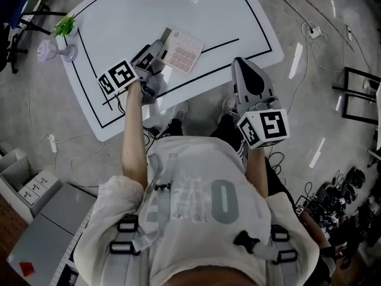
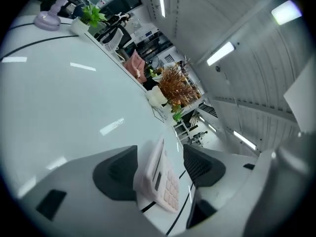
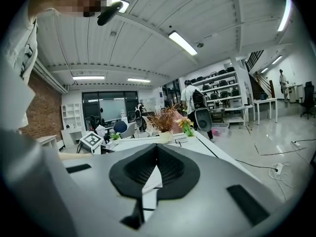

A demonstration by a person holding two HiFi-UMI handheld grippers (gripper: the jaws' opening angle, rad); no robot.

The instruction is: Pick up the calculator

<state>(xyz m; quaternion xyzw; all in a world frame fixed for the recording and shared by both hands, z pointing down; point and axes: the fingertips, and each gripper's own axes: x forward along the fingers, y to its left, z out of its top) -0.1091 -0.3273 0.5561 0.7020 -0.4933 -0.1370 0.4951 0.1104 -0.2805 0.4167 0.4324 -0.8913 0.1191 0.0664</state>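
Note:
A pale pink calculator point(image 1: 183, 50) lies flat on the white table point(image 1: 196, 11), just behind a black line near the front edge. My left gripper point(image 1: 159, 52) is at the calculator's left end, low over the table, and it is open. In the left gripper view the calculator point(image 2: 166, 182) sits between the two black pads point(image 2: 117, 174), with a gap on each side and neither pad pressing on it. My right gripper point(image 1: 239, 64) hangs off the table's front right corner. It is shut with nothing in it, its pads point(image 3: 148, 168) meeting at the tips.
A small potted plant point(image 1: 64, 27) and a lilac desk gadget point(image 1: 55, 51) stand at the table's left corner. Cables point(image 1: 309, 28) trail over the floor around the table. Grey boxes point(image 1: 36, 219) sit at lower left, and a black frame point(image 1: 359, 94) stands at right.

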